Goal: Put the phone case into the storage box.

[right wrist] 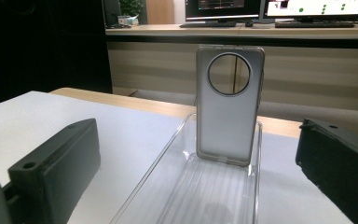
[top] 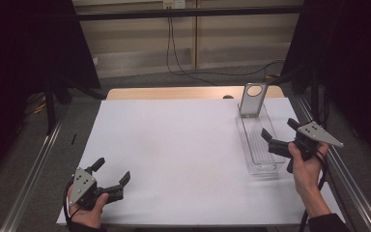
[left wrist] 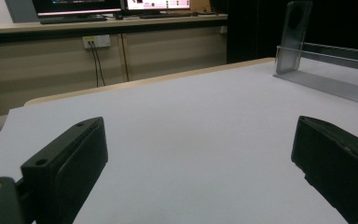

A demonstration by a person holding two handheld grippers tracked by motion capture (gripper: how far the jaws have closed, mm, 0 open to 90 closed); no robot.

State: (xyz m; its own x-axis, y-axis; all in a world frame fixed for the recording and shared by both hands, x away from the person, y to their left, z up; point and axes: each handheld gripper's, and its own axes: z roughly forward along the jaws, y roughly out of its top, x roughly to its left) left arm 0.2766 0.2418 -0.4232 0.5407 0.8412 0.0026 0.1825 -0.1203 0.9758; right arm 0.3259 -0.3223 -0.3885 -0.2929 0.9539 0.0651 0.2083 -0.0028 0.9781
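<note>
A clear phone case (top: 252,99) (right wrist: 228,105) with a round camera hole stands upright at the far end of a long clear plastic tray (top: 258,154) (right wrist: 177,186) on the right of the white table. My right gripper (top: 281,131) is open at the tray's right side, jaws wide, pointing along the tray toward the case with nothing between them. My left gripper (top: 112,170) is open near the front left corner of the table, holding nothing. In the left gripper view the case (left wrist: 294,35) and tray (left wrist: 335,77) show far off at the upper right.
A white sheet (top: 174,154) covers the table, with the wooden edge (top: 174,93) showing at the back. Metal rails (top: 34,164) run along both sides. Black curtains hang left and right. A cable (top: 174,58) hangs down the back wall. Monitors (right wrist: 279,9) stand on a desk behind.
</note>
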